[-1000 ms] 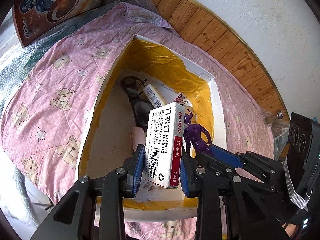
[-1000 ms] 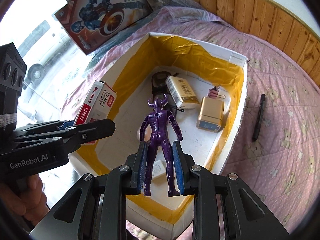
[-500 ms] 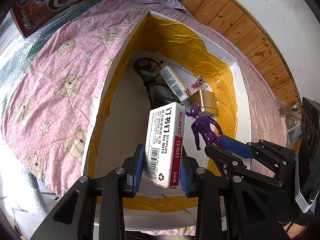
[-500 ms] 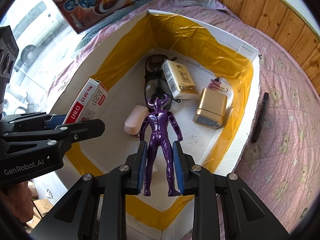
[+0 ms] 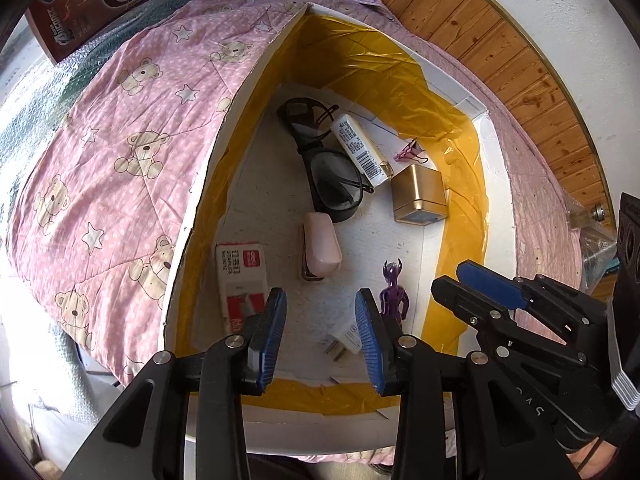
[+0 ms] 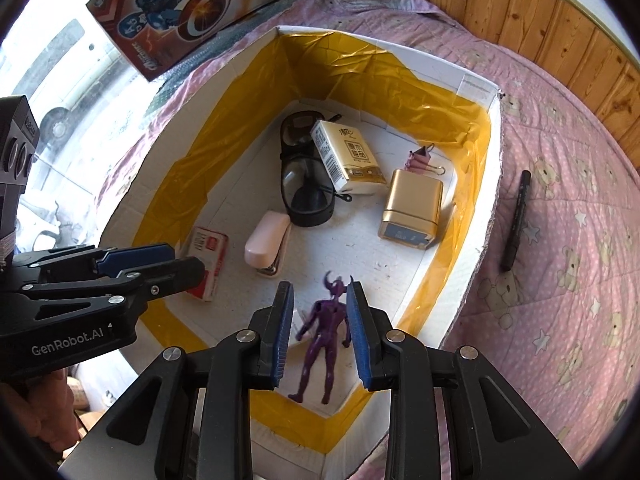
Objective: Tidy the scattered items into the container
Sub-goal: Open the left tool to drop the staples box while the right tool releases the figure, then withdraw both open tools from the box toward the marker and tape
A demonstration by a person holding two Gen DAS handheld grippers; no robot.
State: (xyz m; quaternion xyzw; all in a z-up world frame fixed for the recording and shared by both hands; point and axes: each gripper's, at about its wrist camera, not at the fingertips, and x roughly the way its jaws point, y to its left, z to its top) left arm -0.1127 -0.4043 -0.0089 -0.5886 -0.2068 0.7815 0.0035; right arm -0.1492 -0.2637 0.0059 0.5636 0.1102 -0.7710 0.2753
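Staples box lay flat inside the white box, near the purple toy man. Both the left tongs and the right tongs were wide and held nothing.

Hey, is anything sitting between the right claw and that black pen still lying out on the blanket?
Yes: the container's right wall. The right claw hangs open over the inside of the box, and the black pen lies outside on the pink blanket, past that wall. Nothing rests on the pen itself.
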